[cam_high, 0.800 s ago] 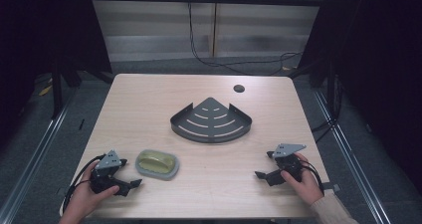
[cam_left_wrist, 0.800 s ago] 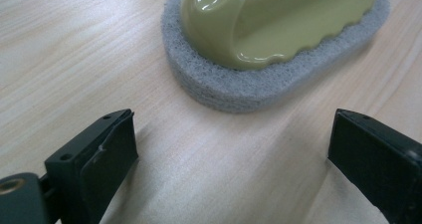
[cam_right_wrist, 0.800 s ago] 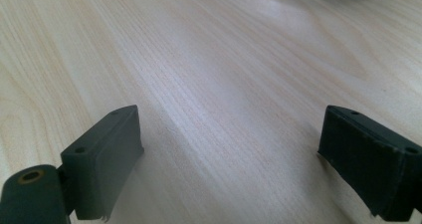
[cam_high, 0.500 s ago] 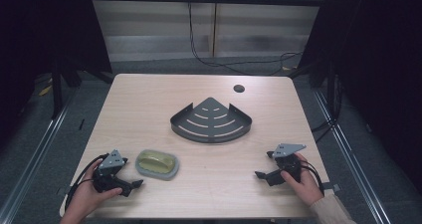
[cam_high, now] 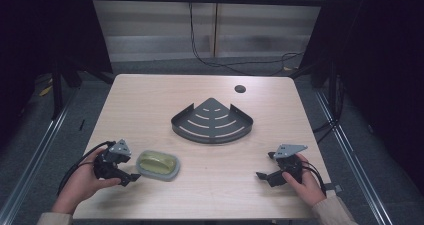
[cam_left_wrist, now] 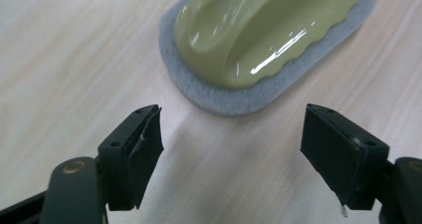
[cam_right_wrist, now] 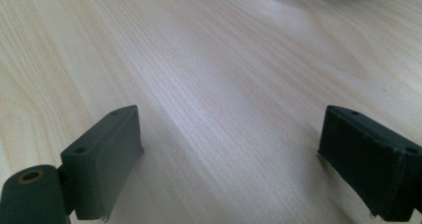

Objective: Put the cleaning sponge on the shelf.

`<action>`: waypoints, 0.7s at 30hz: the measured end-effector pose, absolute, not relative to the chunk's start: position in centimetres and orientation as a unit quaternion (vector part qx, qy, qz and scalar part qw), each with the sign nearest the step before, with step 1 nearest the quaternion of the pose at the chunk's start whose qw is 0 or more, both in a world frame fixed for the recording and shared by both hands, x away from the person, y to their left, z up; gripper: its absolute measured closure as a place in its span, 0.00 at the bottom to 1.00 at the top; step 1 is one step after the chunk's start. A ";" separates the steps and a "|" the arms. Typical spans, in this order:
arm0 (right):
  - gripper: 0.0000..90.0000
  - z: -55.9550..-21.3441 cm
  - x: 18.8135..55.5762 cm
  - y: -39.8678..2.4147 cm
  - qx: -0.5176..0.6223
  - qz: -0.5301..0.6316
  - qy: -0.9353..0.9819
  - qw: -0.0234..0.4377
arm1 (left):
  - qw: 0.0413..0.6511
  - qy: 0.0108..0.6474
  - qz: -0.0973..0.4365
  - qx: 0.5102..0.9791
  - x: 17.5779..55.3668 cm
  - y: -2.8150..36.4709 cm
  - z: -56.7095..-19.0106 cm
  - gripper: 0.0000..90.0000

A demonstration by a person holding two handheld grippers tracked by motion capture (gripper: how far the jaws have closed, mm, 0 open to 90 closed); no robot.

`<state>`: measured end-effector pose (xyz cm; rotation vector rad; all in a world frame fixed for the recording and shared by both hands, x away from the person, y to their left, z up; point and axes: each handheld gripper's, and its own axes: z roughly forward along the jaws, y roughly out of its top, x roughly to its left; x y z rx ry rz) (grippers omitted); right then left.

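- The olive-green scrubbing sponge with a grey felt pad under it lies flat on the light wooden table, near the front left edge, well apart from the dark grey fan-shaped metal rack in the middle of the table.
- The left gripper is just beside the sponge, on its left side. In the left gripper view its jaws stand released and apart, with only table wood between them; the sponge is a little ahead of the pads and not touched.
- The right gripper rests near the front right edge, far from the sponge. Its jaws are also spread and grasp nothing.
- I judge the work is only at the start: the left gripper approaches the sponge, but no grasp is made yet.
- What is left, probably: to move the jaws around the sponge, close them, lift it, and carry it, maybe to the rack.
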<state>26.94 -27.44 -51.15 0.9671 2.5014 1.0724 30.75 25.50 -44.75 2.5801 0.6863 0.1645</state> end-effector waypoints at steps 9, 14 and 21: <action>0.10 -51.2 26.9 -27.4 0.332 0.368 0.859 0.126 | 0.177 0.198 0.059 0.962 32.1 22.8 -42.2 0.29; 0.10 -51.2 26.9 -27.4 0.332 0.368 0.859 0.126 | 0.149 0.167 0.042 0.974 32.9 20.9 -42.1 0.31; 0.10 -51.2 26.9 -27.4 0.332 0.368 0.859 0.126 | 0.126 0.151 0.037 0.980 33.3 19.5 -42.0 0.32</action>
